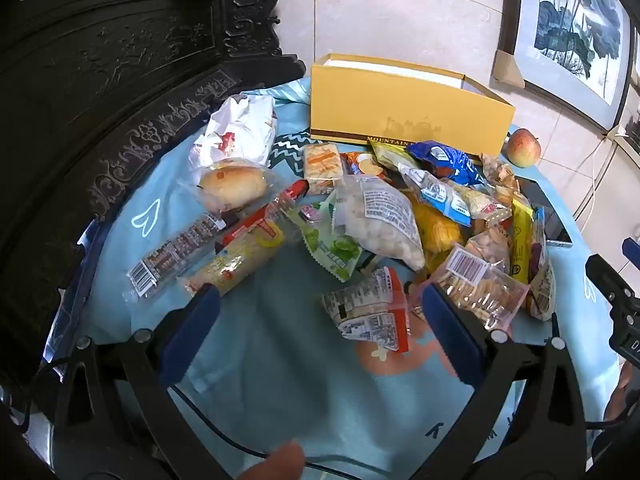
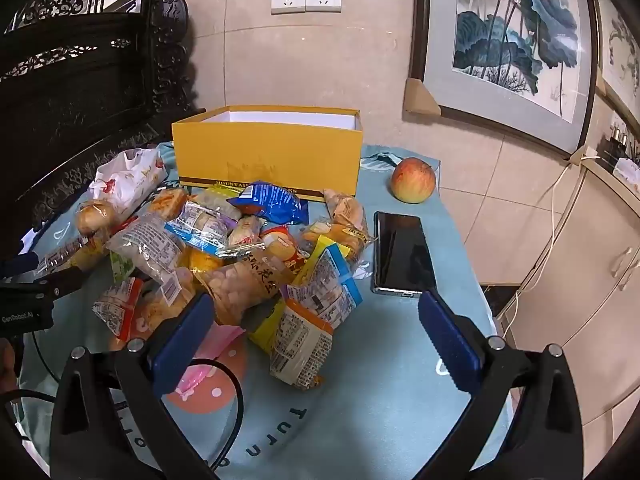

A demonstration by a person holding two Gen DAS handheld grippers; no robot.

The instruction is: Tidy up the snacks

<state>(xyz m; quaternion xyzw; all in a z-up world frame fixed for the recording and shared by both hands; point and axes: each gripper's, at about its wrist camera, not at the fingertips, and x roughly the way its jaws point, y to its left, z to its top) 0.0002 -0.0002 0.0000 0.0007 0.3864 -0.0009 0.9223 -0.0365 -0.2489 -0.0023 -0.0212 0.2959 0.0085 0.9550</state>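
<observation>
A heap of wrapped snacks [image 1: 400,216] lies on a light blue cloth in front of an open yellow box [image 1: 404,114]; the box also shows in the right wrist view [image 2: 268,152], its white inside empty as far as I see. My left gripper [image 1: 320,300] is open and empty, just short of a red-and-white packet [image 1: 370,312]. My right gripper [image 2: 316,304] is open and empty, its jaws either side of an orange-topped packet [image 2: 300,344] near the heap's front. A blue bag [image 2: 272,200] tops the heap.
An apple [image 2: 413,180] and a black phone [image 2: 402,252] lie right of the heap. A bun in clear wrap [image 1: 232,184] and a white bag [image 1: 240,128] sit at the left. Dark carved furniture [image 1: 100,80] stands behind on the left. The cloth's front edge [image 2: 360,420] is bare.
</observation>
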